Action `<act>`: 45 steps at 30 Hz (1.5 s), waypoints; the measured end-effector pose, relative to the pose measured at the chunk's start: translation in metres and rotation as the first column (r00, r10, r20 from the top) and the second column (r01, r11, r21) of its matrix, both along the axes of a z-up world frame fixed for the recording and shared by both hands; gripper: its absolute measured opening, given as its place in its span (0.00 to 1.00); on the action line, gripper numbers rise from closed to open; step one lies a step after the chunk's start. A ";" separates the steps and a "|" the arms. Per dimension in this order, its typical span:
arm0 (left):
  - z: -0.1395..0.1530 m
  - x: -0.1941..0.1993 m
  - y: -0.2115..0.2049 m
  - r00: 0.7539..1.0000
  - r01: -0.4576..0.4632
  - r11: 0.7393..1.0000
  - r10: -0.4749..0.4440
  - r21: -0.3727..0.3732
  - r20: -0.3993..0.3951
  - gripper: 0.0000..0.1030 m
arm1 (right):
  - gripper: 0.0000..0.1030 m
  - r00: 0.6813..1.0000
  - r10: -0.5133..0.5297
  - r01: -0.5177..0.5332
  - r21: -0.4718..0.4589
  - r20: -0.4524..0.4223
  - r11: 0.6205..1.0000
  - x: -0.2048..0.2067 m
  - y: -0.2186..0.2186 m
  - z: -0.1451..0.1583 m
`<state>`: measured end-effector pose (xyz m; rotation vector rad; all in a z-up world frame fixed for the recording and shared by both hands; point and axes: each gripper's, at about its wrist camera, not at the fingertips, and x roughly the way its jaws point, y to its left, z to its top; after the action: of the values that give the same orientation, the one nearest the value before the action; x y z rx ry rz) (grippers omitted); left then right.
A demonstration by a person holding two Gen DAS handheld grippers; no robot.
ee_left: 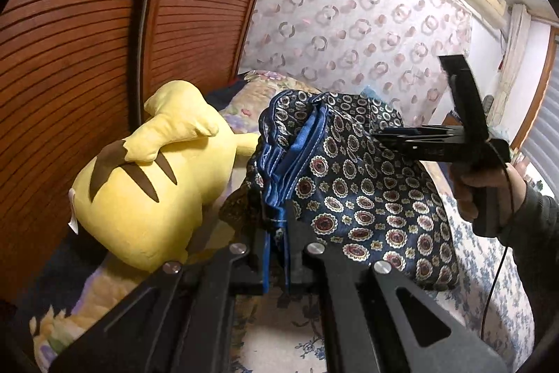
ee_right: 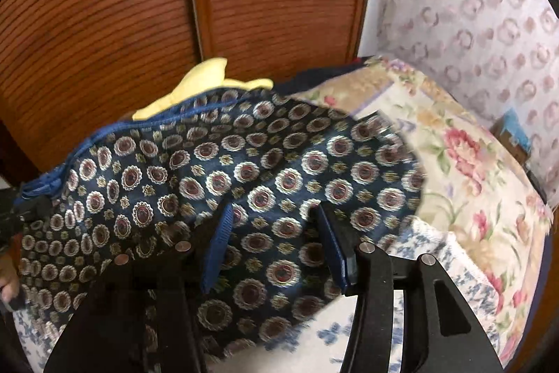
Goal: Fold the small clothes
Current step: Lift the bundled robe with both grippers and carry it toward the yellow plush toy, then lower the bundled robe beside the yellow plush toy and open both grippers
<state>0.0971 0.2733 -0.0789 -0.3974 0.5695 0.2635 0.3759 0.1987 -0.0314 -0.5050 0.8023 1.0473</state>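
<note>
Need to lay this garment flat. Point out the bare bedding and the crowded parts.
Free: blue-flowered sheet below the patterned cloth, between left gripper and right gripper; also pink-flowered quilt toward the wall. Crowded: yellow plush beside the wardrobe.

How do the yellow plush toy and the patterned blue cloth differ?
The yellow plush toy is plain yellow with brown stripes; the patterned cloth is navy, covered in medallions, with a blue hem. The toy is stuffed and lies on the bed, untouched; the cloth is thin and limp, held up by the left gripper, whose jaws pinch its hem. Both are soft fabric.
</note>
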 end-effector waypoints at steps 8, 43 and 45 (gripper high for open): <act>0.012 -0.006 -0.004 0.999 0.035 0.999 -0.034 0.040 -0.016 0.06 | 0.50 1.000 0.001 -0.001 0.020 0.015 1.000 -0.010 0.008 -0.014; 0.067 -0.030 -0.141 0.984 0.168 0.945 -0.178 0.281 0.011 0.14 | 0.67 0.918 -0.382 0.332 0.316 0.110 0.889 -0.163 -0.244 0.083; 0.065 -0.030 -0.153 0.980 0.188 0.942 -0.197 0.279 0.004 0.14 | 0.68 0.897 -0.427 0.373 0.318 0.118 0.872 -0.174 -0.265 0.082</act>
<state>0.0674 0.1203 -0.0138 -0.0719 0.5275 0.1454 0.2022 -0.0660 0.0507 -0.1679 0.5436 0.6982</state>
